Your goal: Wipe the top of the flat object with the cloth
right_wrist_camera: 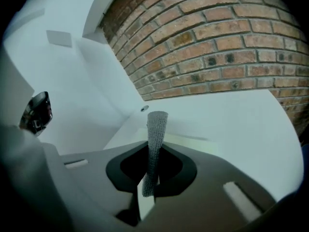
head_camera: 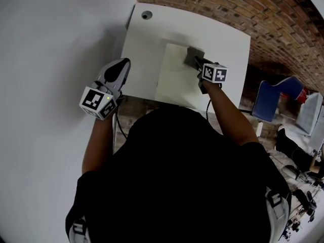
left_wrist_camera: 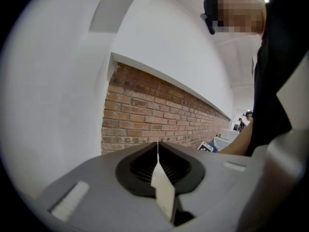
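Observation:
A pale flat board [head_camera: 174,77] lies on the white table [head_camera: 147,49], its near edge at the table's front. A grey cloth [head_camera: 193,56] rests on the board's far right corner, and my right gripper [head_camera: 201,66] is shut on it. In the right gripper view the cloth [right_wrist_camera: 156,139] stands pinched between the jaws, above the pale board [right_wrist_camera: 186,140]. My left gripper [head_camera: 120,69] hangs off the table's near left corner, away from the board. In the left gripper view its jaws [left_wrist_camera: 158,151] are pressed together with nothing between them, pointing at a brick wall.
A round cable hole [head_camera: 147,15] sits in the table's far left corner. A brick wall [head_camera: 228,9] runs behind the table and a white wall [head_camera: 50,59] stands to the left. Blue and white items [head_camera: 276,97] lie on the floor to the right.

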Demonstrator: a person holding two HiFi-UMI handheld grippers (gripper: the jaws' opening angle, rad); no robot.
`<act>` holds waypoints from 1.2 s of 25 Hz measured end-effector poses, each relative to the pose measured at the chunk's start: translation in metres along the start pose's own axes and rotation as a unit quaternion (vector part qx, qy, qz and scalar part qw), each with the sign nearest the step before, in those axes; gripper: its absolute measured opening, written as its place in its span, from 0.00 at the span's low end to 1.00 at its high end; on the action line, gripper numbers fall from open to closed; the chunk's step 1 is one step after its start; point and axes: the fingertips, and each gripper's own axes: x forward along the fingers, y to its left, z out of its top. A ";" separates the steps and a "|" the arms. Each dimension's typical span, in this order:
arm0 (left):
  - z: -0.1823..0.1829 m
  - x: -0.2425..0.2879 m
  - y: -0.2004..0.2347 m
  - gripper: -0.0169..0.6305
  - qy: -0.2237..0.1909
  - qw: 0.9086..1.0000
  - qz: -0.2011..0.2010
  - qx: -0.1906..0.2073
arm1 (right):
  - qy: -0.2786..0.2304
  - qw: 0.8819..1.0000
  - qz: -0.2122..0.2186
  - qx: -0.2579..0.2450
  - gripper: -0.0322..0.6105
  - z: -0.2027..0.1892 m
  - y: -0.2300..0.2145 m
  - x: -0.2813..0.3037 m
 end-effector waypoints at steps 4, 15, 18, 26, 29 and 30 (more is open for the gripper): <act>0.000 -0.005 -0.001 0.04 0.002 1.000 0.001 0.000 | 0.002 0.999 0.048 -0.012 0.06 0.004 0.047 0.009; -0.008 -0.017 -0.005 0.04 0.009 1.000 0.000 -0.002 | 0.070 0.988 0.123 -0.057 0.06 -0.044 0.134 0.036; -0.009 -0.018 -0.007 0.04 0.011 1.000 -0.001 -0.005 | 0.088 0.986 0.131 -0.060 0.06 -0.060 0.142 0.039; -0.007 -0.016 -0.012 0.04 0.012 1.000 -0.014 0.001 | 0.128 0.983 0.120 -0.061 0.06 -0.098 0.140 0.051; -0.007 -0.020 -0.008 0.04 0.011 1.000 -0.014 0.004 | 0.131 0.984 0.109 -0.055 0.06 -0.103 0.132 0.053; -0.008 -0.021 -0.007 0.04 0.011 1.000 -0.014 0.004 | 0.132 0.984 0.105 -0.053 0.06 -0.105 0.129 0.052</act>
